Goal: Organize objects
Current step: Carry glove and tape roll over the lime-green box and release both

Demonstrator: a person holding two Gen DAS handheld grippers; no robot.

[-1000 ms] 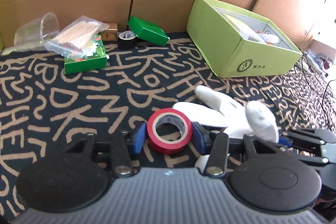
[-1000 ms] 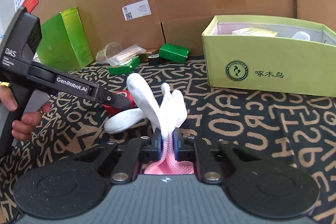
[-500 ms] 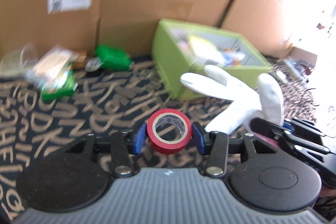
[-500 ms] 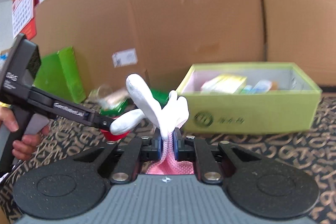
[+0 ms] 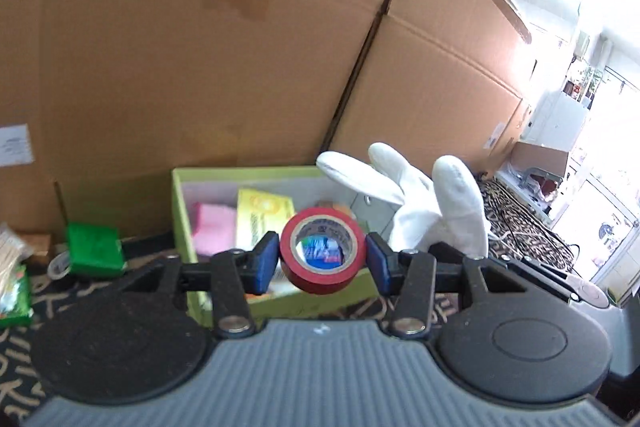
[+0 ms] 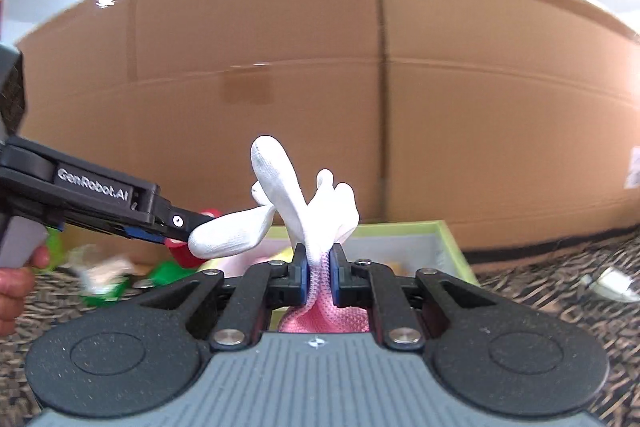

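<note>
A roll of tape is pinched by the left tool, a glove by the right tool; neither is yet placed in the green box.

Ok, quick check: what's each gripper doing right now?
Left gripper: closed on the red tape roll.
Right gripper: shut on the white glove at its pink cuff.

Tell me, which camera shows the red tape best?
The left wrist view: the tape sits centred, clamped between the left gripper's pads, hole facing us. The right wrist view shows only red slivers behind the white glove and the left gripper.
</note>
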